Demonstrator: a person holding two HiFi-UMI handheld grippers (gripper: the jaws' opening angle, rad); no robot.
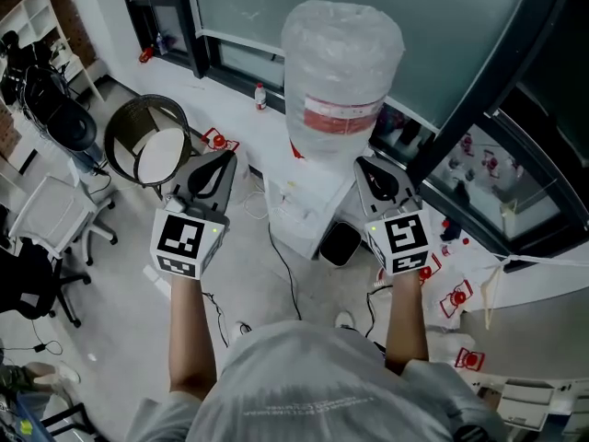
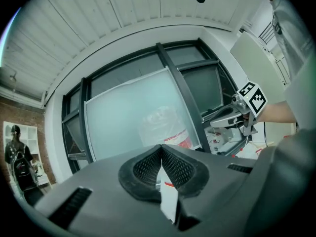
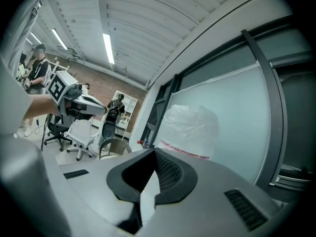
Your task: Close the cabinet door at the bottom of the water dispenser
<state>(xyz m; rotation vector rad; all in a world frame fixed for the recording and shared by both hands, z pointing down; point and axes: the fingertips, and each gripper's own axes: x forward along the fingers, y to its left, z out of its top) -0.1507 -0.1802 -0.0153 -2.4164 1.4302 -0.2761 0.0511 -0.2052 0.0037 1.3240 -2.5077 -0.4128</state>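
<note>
Left tool (image 1: 221, 157) and right tool (image 1: 369, 166) both clenched, empty, level. We held them flanking white box-shaped water dispenser (image 1: 299, 217) under large clear plastic bottle (image 1: 340, 72), on floor by window wall. Bottom cabinet door hidden from above. Clenched tips, we judged, suited pushing it.

i wear a grey t-shirt (image 1: 313, 380) with faint print, at lower centre. my left gripper (image 1: 221, 162) and right gripper (image 1: 368, 167) are grey shells with black ribbed pads (image 2: 175, 168), each bearing a white cube (image 1: 187, 239) of black square markers.
</note>
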